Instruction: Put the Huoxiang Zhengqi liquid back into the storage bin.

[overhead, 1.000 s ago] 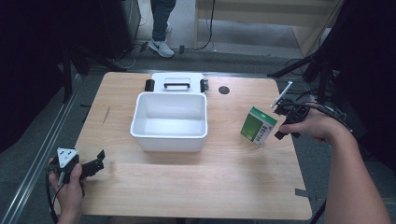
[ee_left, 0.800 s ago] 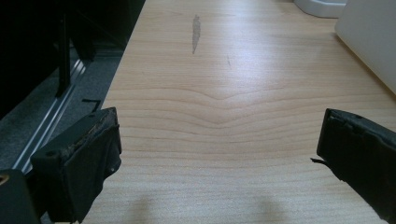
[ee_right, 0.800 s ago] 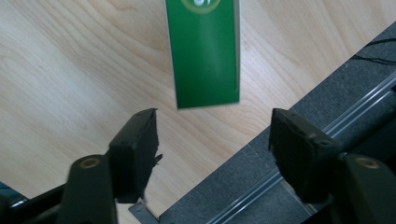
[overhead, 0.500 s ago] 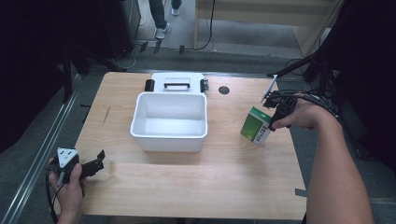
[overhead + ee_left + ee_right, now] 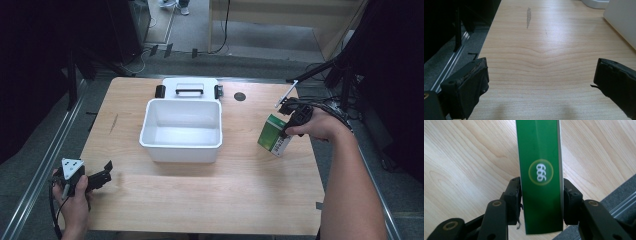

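A green and white box (image 5: 274, 135) hangs tilted above the table's right side, with my right gripper (image 5: 292, 120) shut on it. In the right gripper view the box (image 5: 540, 175) shows a green face with a round "999" mark, and both black jaws press its sides; the right gripper (image 5: 541, 200) holds it over bare wood. My left gripper (image 5: 102, 177) rests at the table's front left corner, open. The left gripper (image 5: 541, 80) has its jaws wide apart with nothing between them.
A white plastic bin (image 5: 182, 131) stands in the middle of the wooden table (image 5: 225, 200), its lid (image 5: 190, 90) with black latches lying behind it. A small dark disc (image 5: 240, 96) sits near the back edge. The bin's corner (image 5: 621, 20) appears at upper right in the left gripper view.
My right gripper has lifted the green box and carried it left, tilting it. The left gripper has stayed still.
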Demonstrator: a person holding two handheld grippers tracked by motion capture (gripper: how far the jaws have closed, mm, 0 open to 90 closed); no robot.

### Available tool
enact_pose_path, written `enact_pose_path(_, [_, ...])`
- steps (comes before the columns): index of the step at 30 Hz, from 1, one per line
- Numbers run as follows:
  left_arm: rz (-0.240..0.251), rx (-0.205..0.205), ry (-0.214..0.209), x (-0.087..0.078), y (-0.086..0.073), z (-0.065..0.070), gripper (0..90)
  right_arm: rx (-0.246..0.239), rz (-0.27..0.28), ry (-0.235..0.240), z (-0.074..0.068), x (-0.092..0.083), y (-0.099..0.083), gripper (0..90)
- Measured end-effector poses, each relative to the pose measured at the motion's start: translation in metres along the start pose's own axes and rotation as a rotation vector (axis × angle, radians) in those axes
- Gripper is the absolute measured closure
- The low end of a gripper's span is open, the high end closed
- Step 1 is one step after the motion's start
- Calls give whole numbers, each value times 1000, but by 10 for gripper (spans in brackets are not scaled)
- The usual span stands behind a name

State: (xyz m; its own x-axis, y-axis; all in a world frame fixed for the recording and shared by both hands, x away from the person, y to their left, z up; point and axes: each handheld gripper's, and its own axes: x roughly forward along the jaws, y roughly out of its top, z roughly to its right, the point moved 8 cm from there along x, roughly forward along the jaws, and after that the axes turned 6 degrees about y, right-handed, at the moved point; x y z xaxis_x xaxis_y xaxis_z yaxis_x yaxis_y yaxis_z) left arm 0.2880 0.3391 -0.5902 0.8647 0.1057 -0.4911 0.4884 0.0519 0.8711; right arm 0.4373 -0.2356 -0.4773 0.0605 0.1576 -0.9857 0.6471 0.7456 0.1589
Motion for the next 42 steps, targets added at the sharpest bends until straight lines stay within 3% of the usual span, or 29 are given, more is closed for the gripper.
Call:
enact_pose_path(5, [2, 0, 1, 0, 0, 0, 7, -12, 34, 28, -5, 2, 5, 634])
enact_pose_path(9, [2, 0, 0, 0, 0, 0, 7, -80, 62, 23, -11, 1, 9, 644])
enact_pose_path(13, [1, 0, 0, 0, 0, 0, 7, -114, 107, 2, -12, -9, 16, 646])
enact_pose_path(16, [0, 1, -2, 0, 0, 0, 7, -141, 135, 14, -15, -20, 20, 647])
enact_pose_path(18, [-1, 1, -1, 0, 0, 0, 7, -158, 137, 19, -18, -23, 21, 647])
enact_pose_path(20, [-3, 3, -1, 0, 0, 0, 7, -227, 133, 8, -24, -32, 26, 648])
enact_pose_path(21, [-3, 3, -1, 0, 0, 0, 7, -227, 133, 8, -24, -32, 26, 648])
enact_pose_path(22, [-3, 4, 0, 0, 0, 0, 7, -264, 130, -3, -29, -39, 30, 648])
enact_pose_path(25, [-2, 4, 0, 0, 0, 0, 7, -315, 130, -14, -36, -47, 37, 648])
enact_pose_path(28, [-1, 5, 0, 0, 0, 0, 7, -345, 131, -12, -40, -53, 41, 648])
enact_pose_path(31, [-2, 3, -3, 0, 0, 0, 8, -406, 158, 3, -50, -67, 51, 648])
enact_pose_path(33, [-3, 2, -3, 0, 0, 0, 7, -412, 160, 7, -53, -71, 52, 648])
enact_pose_path(37, [-3, 1, 0, 0, 0, 0, 7, -489, 159, 1, -65, -85, 63, 648])
enact_pose_path(42, [-5, 4, 0, 0, 0, 0, 7, -522, 153, 2, -76, -96, 72, 647])
